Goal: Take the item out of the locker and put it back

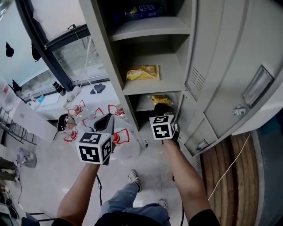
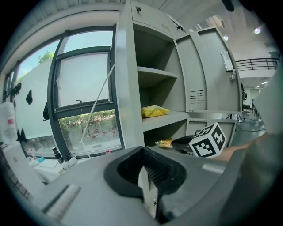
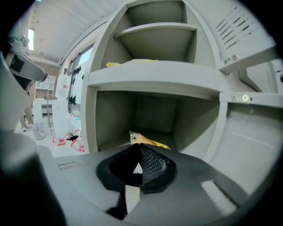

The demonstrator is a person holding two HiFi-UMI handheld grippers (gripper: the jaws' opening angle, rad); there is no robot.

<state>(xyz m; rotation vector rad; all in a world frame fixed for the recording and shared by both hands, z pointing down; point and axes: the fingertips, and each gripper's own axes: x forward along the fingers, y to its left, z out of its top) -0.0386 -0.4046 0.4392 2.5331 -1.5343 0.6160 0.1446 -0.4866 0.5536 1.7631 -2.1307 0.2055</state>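
My left tongs (image 2: pixel 144 153) and right tongs (image 3: pixel 137 149) are both pressed together, empty. A bag (image 3: pixel 152 142) lies on the shelf (image 3: pixel 112 138) just beyond the right pair.

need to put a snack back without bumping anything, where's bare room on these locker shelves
Middle shelf: bare to the right of the yellow packet. Lower compartment: bare floor left of the snack pack, but the right gripper crowds its mouth. Top shelf holds a blue packet; the rest is cropped.
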